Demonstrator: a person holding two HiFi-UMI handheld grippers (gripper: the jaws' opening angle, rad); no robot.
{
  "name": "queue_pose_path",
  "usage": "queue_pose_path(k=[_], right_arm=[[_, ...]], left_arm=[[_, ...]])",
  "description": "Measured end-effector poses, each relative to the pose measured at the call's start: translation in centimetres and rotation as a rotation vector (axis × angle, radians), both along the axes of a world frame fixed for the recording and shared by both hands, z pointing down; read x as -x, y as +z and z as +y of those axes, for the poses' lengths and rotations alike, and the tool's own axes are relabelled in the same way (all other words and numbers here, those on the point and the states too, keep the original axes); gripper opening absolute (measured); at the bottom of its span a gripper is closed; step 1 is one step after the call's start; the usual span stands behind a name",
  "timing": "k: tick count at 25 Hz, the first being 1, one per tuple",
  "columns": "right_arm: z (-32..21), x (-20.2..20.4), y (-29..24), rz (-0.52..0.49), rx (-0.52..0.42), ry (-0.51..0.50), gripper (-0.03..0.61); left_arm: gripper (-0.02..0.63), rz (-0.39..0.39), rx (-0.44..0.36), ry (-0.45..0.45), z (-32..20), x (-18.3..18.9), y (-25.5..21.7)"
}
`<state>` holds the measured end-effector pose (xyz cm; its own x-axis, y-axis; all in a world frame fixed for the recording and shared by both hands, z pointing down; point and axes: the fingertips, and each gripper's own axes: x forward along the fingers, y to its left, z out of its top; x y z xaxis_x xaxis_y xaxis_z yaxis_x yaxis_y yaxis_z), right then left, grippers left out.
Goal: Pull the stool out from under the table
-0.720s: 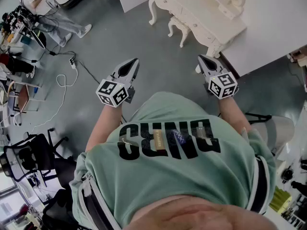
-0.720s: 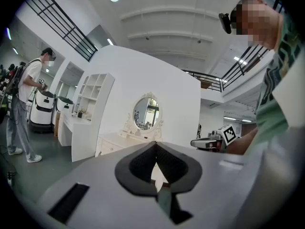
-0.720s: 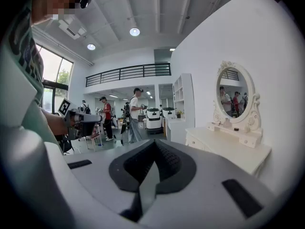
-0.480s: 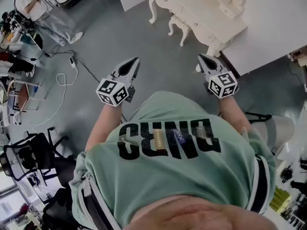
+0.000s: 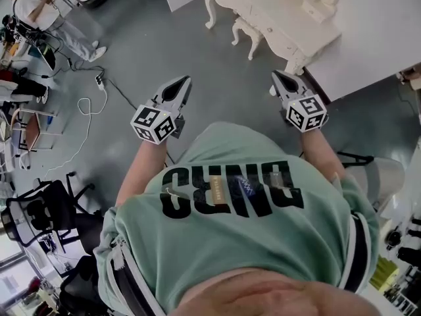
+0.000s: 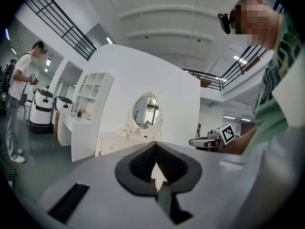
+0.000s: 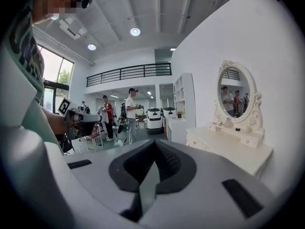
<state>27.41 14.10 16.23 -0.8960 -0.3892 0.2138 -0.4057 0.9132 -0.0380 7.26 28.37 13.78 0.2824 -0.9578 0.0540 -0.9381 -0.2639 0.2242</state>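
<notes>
The left tool [image 5: 183, 83] and right tool [image 5: 277, 79] are both closed tight with nothing in them, raised over the grey floor [image 5: 191, 45], well short of the white stool [image 5: 244, 29] tucked under the ornate white table [image 5: 279, 15]

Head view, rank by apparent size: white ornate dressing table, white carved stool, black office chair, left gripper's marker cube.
white dressing table
black office chair
white stool and marker cube: alike; cube nearer camera, so unranked.
</notes>
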Motion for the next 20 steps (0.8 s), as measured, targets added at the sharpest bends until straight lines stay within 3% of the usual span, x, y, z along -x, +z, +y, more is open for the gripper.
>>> queue_pose_path(k=[9,20], right_arm=[[-2.3,-2.3,-0.6,-0.036,-0.006,0.010,-0.006],[-7.0,-10.8,-1.2,-0.030,-0.044,0.003,-0.006]], left_arm=[[0.009,-0.005,-0.007,-0.013,-2.4,-1.9,-0.1],[0.009,-0.003,-0.005,-0.004,-7.8,-10.4,-0.6]])
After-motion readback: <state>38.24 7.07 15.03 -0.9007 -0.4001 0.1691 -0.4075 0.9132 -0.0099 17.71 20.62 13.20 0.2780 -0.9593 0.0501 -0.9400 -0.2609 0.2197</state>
